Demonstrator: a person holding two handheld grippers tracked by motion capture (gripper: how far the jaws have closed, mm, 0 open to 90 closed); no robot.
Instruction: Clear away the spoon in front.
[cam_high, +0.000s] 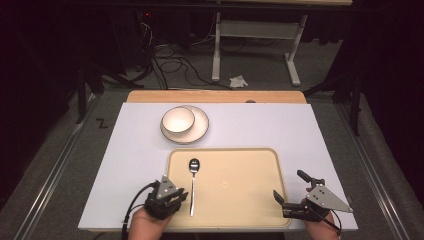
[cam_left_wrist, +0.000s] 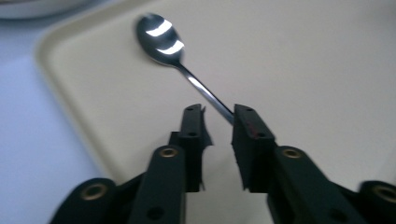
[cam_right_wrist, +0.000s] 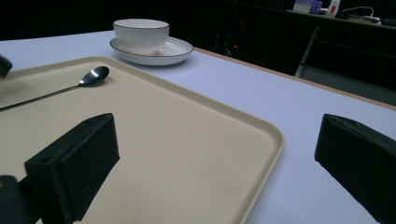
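A metal spoon (cam_high: 193, 182) lies on the left part of a beige tray (cam_high: 235, 185), bowl end away from me. My left gripper (cam_high: 181, 196) sits at the tray's near left corner beside the spoon's handle. In the left gripper view its jaws stand narrowly apart (cam_left_wrist: 218, 112), and the spoon (cam_left_wrist: 159, 39) has its handle running in against the inner edge of the right jaw, not clamped. My right gripper (cam_high: 289, 185) is wide open at the tray's right rim; in its own view (cam_right_wrist: 215, 140) one jaw hangs over the tray (cam_right_wrist: 163, 140) and the other over the mat.
Behind the tray a white bowl (cam_high: 178, 120) sits on a white plate (cam_high: 201, 128), also seen as bowl (cam_right_wrist: 140, 32) and plate (cam_right_wrist: 173, 49). A pale mat (cam_high: 280, 125) covers the wooden table. On the floor beyond lie cables (cam_high: 172, 65) and a desk frame (cam_high: 216, 45).
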